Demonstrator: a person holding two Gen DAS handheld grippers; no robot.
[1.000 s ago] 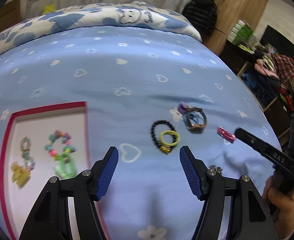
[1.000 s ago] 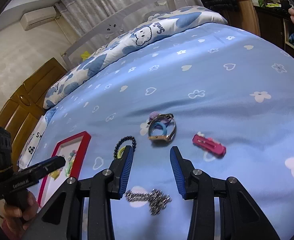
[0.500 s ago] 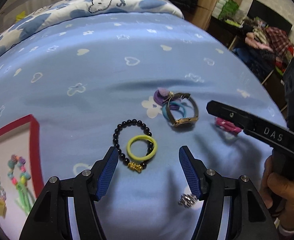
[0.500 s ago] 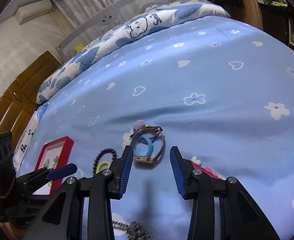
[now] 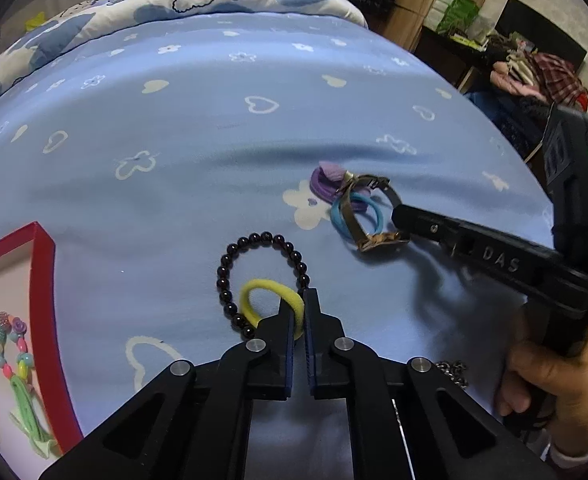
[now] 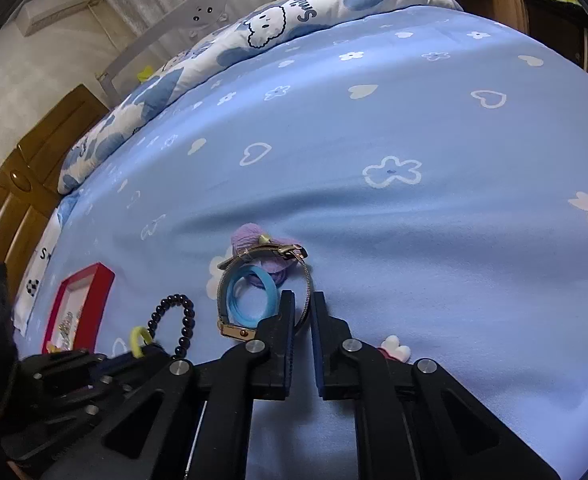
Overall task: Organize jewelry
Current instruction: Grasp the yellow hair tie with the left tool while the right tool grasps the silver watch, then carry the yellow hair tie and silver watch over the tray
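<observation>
On the blue bedsheet lies a yellow hair tie (image 5: pixel 254 292) inside a black bead bracelet (image 5: pixel 230 252). My left gripper (image 5: pixel 299 300) is shut on the near side of the yellow tie, with the beads against its right tip. To the right a gold metal watch (image 5: pixel 380 239) stands on edge over a blue hair tie (image 5: pixel 376 210) and a purple hair tie (image 5: pixel 326 178). In the right wrist view my right gripper (image 6: pixel 303 300) is shut on the watch (image 6: pixel 224 284) band, beside the blue tie (image 6: pixel 250 300).
A red-rimmed tray (image 5: pixel 40 280) with several colourful pieces sits at the left. A silver chain (image 5: pixel 452 372) and a pink clip (image 6: pixel 394 350) lie near the grippers. Pillows (image 6: pixel 278 16) line the far side of the bed, and a cluttered shelf (image 5: pixel 534 68) stands beyond its right edge.
Both grippers came down to the sheet and went from open to shut, the left on the yellow hair tie, the right on the watch band.
</observation>
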